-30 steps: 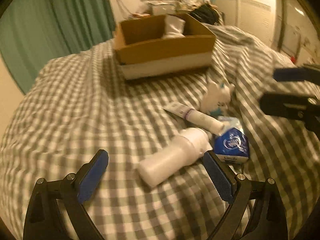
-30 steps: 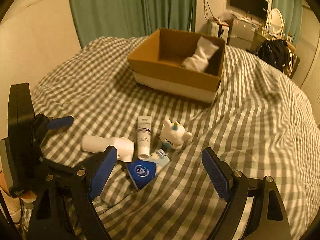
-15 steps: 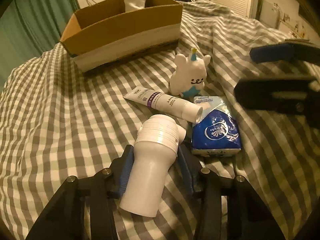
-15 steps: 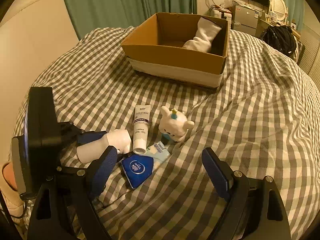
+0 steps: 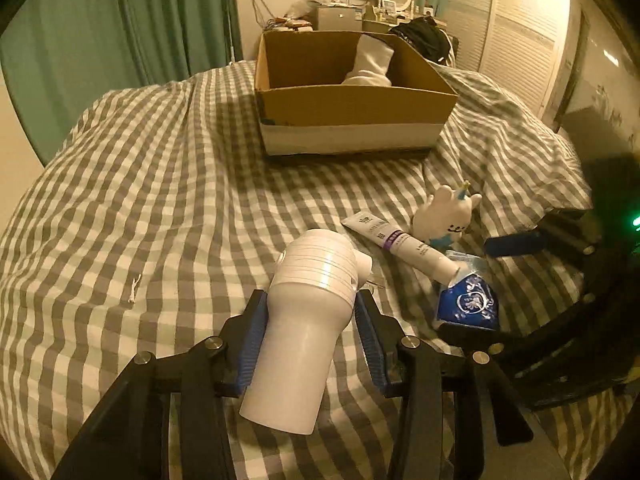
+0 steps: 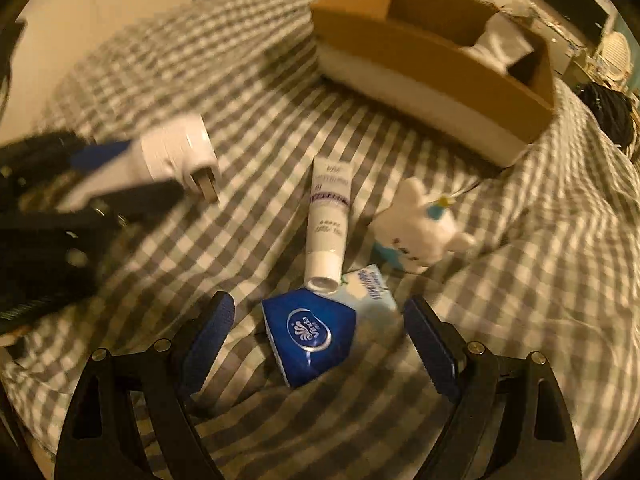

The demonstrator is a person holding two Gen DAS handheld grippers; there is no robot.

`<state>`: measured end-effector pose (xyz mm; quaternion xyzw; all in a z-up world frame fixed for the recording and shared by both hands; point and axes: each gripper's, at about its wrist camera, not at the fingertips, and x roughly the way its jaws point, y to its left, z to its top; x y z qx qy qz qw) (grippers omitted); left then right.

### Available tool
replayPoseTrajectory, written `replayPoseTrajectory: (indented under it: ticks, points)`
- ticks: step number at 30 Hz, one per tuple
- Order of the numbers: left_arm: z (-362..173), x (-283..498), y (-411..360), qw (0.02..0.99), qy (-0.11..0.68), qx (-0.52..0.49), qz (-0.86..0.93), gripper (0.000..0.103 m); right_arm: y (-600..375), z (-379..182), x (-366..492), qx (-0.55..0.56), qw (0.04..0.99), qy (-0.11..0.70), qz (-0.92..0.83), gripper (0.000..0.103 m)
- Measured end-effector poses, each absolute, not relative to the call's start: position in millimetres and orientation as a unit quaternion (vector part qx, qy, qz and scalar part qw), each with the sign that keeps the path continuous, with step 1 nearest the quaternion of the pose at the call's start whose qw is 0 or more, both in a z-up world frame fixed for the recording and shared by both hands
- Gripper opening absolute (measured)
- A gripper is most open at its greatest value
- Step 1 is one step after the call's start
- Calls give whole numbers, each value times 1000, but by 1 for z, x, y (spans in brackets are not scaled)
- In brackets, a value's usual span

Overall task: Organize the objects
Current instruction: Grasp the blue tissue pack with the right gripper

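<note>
- Above the gingham bedspread [image 5: 160,200], at 6 o'clock in the left wrist view, the left gripper [image 5: 310,320] is clamped on a white bottle [image 5: 308,320], its wide cap pointing at the cardboard box [image 5: 352,104] at 12 o'clock.
- The right gripper [image 6: 320,340] is spread wide around the blue tissue pack [image 6: 310,334], not touching it.
- Risk: the bottle's smooth waist may slip from the pads.
- Closing on the pack could nudge the cream tube [image 6: 328,216] or the white toy figure [image 6: 420,232] at 1 o'clock.

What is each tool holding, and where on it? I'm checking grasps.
Left tool clamps the white bottle around its body, just below the wide ribbed cap. Right tool, open, holds nothing.
</note>
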<state>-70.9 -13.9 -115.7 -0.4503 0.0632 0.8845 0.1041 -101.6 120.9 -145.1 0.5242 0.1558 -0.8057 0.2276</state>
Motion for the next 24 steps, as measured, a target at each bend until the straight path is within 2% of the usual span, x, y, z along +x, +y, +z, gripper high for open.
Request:
replayPoseTrajectory:
  ticks: [7,8,11,14,24]
  points:
    - [-117,-68,-17,104,54,-452,884,45,115,-172,-112,562,203,187,-780,86]
    - [-116,-67,-17,103,55,-450,885,45,114,-172,-111,561,201,193,-780,79]
    - [-113,-64,-16,104,57,-445,888,45,114,-170,-106,552,193,202,-785,72]
    - [-108,-58,-15,102,60,-438,891,45,117,-162,-98,539,193,201,-795,68]
    - [-76,-37,-10,101,66,-404,907,45,122,-105,-60,479,209,176,-834,66]
